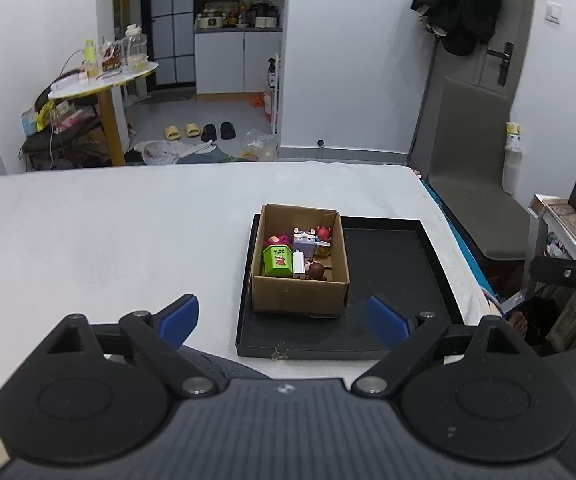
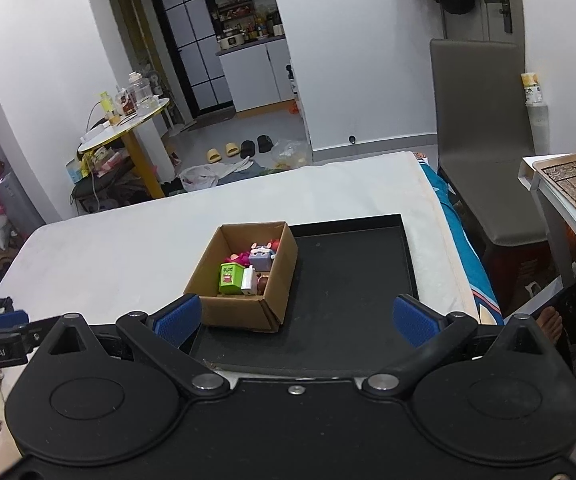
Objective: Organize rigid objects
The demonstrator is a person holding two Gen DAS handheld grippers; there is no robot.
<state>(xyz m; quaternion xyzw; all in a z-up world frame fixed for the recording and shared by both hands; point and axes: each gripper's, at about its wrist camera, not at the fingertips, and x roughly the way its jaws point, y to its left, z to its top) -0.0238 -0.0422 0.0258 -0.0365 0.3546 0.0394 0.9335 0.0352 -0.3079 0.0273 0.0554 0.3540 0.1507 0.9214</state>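
A brown cardboard box (image 1: 300,294) stands in the left part of a black tray (image 1: 392,276) on the white bed. It holds several small toys: a green block (image 1: 277,261), a lilac cube figure (image 1: 304,241), a white piece (image 1: 298,263), a brown-headed figure (image 1: 316,270) and a red one (image 1: 322,234). My left gripper (image 1: 283,320) is open and empty, in front of the box. In the right wrist view the box (image 2: 243,308) and tray (image 2: 352,264) lie ahead of my right gripper (image 2: 296,318), which is open and empty.
The white bed surface (image 1: 107,232) stretches left of the tray. A grey chair (image 1: 472,184) stands at the bed's right side, and a side table (image 2: 568,196) beyond it. A round yellow-legged table (image 1: 103,80) and floor clutter lie past the far edge.
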